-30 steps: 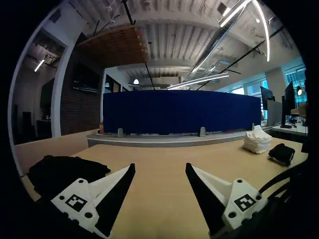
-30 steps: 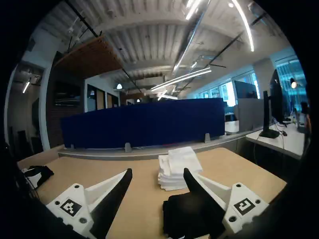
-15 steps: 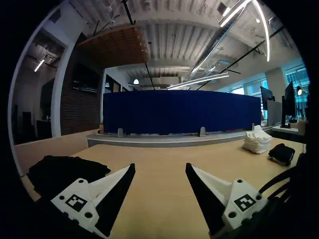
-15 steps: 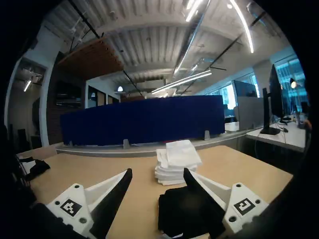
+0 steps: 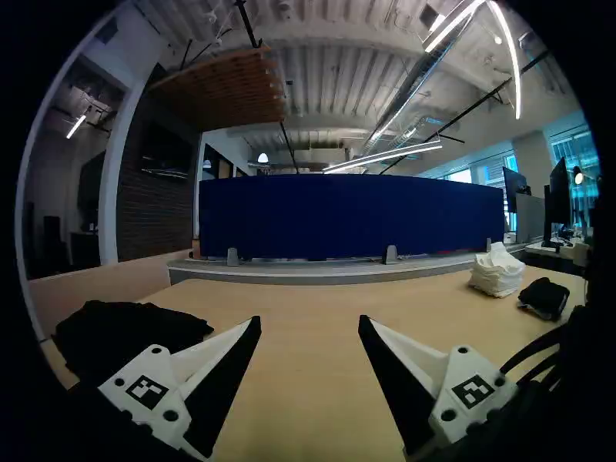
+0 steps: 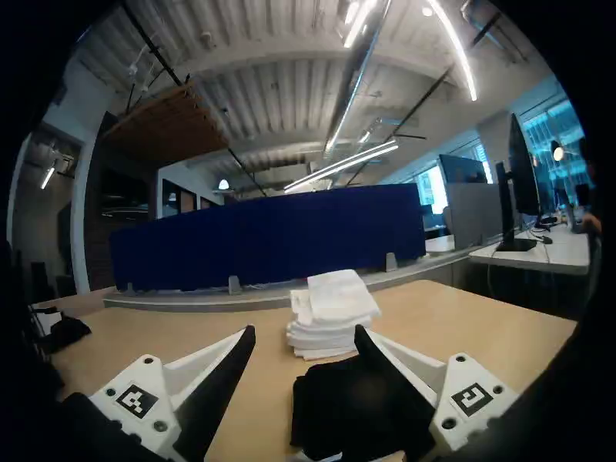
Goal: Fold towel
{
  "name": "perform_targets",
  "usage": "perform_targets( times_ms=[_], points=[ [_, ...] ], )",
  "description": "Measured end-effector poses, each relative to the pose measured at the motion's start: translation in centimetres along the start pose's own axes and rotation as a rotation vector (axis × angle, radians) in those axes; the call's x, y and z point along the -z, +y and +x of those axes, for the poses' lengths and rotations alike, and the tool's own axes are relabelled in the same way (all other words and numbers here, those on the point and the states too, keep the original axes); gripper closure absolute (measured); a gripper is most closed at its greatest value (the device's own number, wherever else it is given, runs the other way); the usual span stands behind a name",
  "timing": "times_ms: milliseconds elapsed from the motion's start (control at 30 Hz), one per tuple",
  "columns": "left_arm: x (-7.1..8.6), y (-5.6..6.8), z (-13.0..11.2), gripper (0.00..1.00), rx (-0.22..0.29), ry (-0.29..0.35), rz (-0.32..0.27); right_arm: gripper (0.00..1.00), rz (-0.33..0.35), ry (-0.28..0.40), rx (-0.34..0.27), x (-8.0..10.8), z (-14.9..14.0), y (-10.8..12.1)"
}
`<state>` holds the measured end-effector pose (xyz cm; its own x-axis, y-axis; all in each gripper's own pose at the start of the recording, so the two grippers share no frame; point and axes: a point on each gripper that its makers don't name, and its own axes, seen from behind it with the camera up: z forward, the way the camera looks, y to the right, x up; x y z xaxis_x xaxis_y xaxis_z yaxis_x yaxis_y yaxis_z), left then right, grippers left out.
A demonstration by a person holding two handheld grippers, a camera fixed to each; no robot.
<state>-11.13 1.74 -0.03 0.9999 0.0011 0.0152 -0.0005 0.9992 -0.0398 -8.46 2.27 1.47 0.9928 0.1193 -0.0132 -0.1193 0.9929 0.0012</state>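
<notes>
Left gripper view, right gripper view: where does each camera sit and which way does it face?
Left gripper view: on the left gripper, low over the table, facing the blue divider; its open jaws show, black cloth pile at left.
Right gripper view: on the right gripper, facing the white towel stack; open jaws show, black towel close ahead.
Shared: table, blue divider, white towel stack.

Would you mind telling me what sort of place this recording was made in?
Most likely an open-plan office: a blue desk divider runs behind the wooden table, a computer monitor stands on a neighbouring desk, and strip lights hang overhead.
</notes>
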Motion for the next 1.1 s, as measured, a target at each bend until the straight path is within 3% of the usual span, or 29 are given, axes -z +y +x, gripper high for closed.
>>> perform_targets(
  times_ms=[800,1100],
  points=[
    [-0.1,0.0,0.0,0.06,0.0,0.0,0.0,0.0,-0.001,-0.025,0.132,-0.1,-2.1,-1.2],
    [-0.1,-0.1,0.0,0.05,-0.001,0.0,0.0,0.0,-0.001,-0.026,0.129,-0.1,-2.0,-1.2]
  ],
)
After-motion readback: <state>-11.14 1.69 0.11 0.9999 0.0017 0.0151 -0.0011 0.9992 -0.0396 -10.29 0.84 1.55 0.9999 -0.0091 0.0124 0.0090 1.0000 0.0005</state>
